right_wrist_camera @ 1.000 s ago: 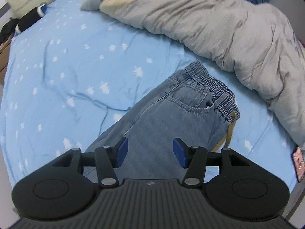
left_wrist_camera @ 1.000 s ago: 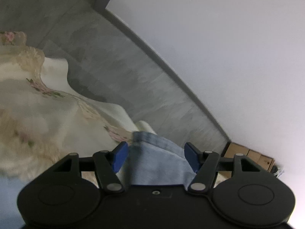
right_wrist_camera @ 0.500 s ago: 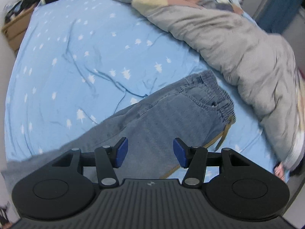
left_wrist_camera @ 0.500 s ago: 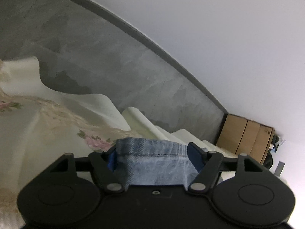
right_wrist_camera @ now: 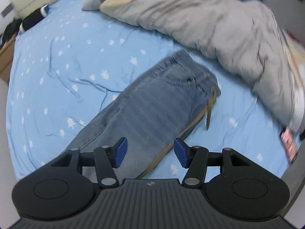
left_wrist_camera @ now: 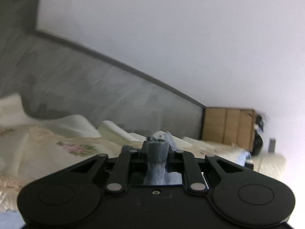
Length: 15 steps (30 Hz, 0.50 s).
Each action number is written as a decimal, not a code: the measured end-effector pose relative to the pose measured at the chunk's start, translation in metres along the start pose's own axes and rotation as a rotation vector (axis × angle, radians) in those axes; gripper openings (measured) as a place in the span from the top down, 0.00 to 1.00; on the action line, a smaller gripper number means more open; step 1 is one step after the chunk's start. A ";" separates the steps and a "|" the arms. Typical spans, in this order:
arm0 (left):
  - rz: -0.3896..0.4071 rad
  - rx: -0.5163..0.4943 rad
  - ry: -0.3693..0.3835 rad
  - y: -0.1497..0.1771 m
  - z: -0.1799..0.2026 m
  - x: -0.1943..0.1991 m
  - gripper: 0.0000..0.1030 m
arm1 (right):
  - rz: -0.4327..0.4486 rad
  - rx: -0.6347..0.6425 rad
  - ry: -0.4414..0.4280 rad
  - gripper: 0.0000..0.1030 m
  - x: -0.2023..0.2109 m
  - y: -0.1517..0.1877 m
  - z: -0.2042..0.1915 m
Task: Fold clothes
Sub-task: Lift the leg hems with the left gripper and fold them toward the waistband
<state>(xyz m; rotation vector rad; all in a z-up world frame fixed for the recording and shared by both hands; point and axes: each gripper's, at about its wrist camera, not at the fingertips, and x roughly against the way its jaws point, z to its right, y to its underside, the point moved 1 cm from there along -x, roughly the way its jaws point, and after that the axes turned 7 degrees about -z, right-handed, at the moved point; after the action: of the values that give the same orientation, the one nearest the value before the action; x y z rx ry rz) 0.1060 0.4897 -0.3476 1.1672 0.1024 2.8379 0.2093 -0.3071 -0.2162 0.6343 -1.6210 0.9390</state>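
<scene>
A pair of blue jeans (right_wrist_camera: 152, 103) lies flat on the blue star-print bed sheet (right_wrist_camera: 57, 57), waistband at the far end and legs running toward the camera. My right gripper (right_wrist_camera: 150, 152) hangs open above the near leg by its brown side seam, with nothing between its blue pads (right_wrist_camera: 121, 149). In the left wrist view a bunched end of the jeans (left_wrist_camera: 156, 164) stands between the jaws of my left gripper (left_wrist_camera: 157, 147). Those jaws are closing and pinch the denim, which hides the pads.
A rumpled grey duvet (right_wrist_camera: 209, 22) covers the far right of the bed, and a phone-like object (right_wrist_camera: 288, 145) lies at the right edge. A black garment (right_wrist_camera: 32, 21) sits far left. Ahead of the left gripper are cream floral bedding (left_wrist_camera: 57, 145), a grey panel (left_wrist_camera: 85, 91) and a wooden cabinet (left_wrist_camera: 228, 127).
The left jaws went from wide apart around the denim hem to pinched on it, and that hand rose. The right gripper slid across the jeans, its jaws unchanged.
</scene>
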 end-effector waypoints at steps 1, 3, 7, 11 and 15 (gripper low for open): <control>0.000 -0.045 0.010 0.002 0.012 0.006 0.88 | -0.008 -0.015 -0.011 0.45 -0.005 0.003 0.005; -0.002 -0.104 0.033 0.010 0.033 0.017 0.88 | -0.019 -0.030 -0.026 0.45 -0.014 0.009 0.012; -0.021 -0.260 0.084 0.034 0.082 0.031 0.88 | -0.044 -0.058 -0.051 0.45 -0.026 0.018 0.027; -0.054 -0.409 0.126 0.073 0.130 0.042 0.88 | -0.061 -0.087 -0.089 0.45 -0.036 0.021 0.042; -0.094 -0.548 0.162 0.120 0.172 0.048 0.89 | -0.076 -0.117 -0.133 0.45 -0.049 0.016 0.056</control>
<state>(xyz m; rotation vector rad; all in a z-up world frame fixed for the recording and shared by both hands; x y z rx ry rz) 0.1880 0.3811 -0.1811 0.7902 -0.5580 2.6119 0.1785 -0.3484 -0.2717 0.6847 -1.7437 0.7544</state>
